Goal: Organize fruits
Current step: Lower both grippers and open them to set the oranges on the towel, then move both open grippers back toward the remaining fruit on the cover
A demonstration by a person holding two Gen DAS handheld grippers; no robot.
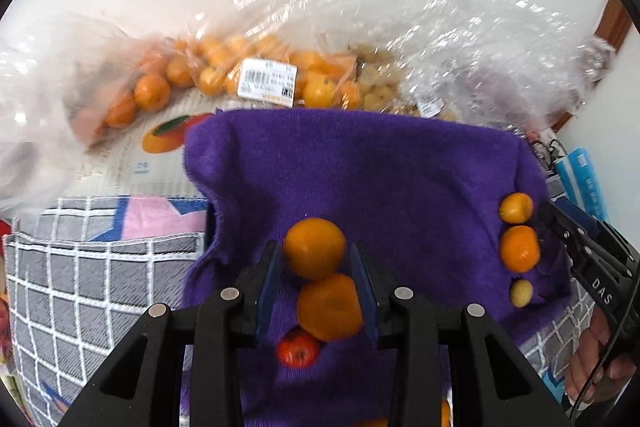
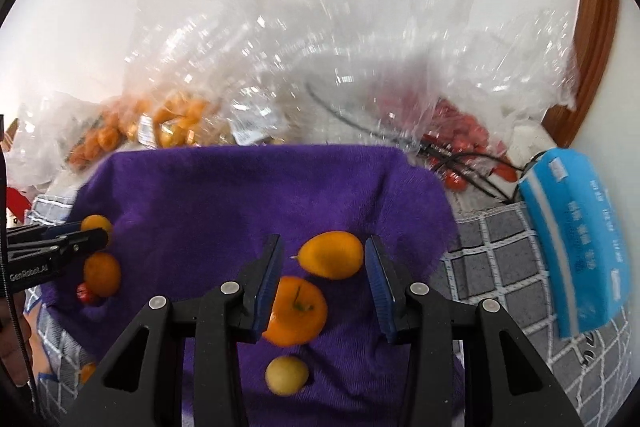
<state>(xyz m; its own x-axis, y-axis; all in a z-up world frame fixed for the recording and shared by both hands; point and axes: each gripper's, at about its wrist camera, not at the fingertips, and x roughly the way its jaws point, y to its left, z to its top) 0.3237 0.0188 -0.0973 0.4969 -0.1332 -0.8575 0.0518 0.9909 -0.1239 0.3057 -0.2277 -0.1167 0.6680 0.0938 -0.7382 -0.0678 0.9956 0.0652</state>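
Left wrist view: we have six loose fruits on the fuzzy purple knitted cloth (image 1: 360,167), in two short rows. Near row: two round orange citrus fruits (image 1: 315,249) and a small red tomato-like fruit (image 1: 298,347) at 6 o'clock. Far row at 3 o'clock: oval orange kumquat (image 1: 516,207), round orange mandarin (image 1: 519,249), small pale yellow fruit (image 1: 521,293).

Left hand-held gripper (image 1: 316,291) hangs over the near row, jaws narrowly parted, holding nothing we can see. Right hand-held gripper (image 2: 324,283), same: jaws apart either side of the kumquat, nothing pinched.

We judge it's early to midway: the clear plastic bags of orange fruit (image 1: 240,75) at 11 o'clock and the bag of red fruit (image 2: 460,131) at 1 o'clock look mostly full.
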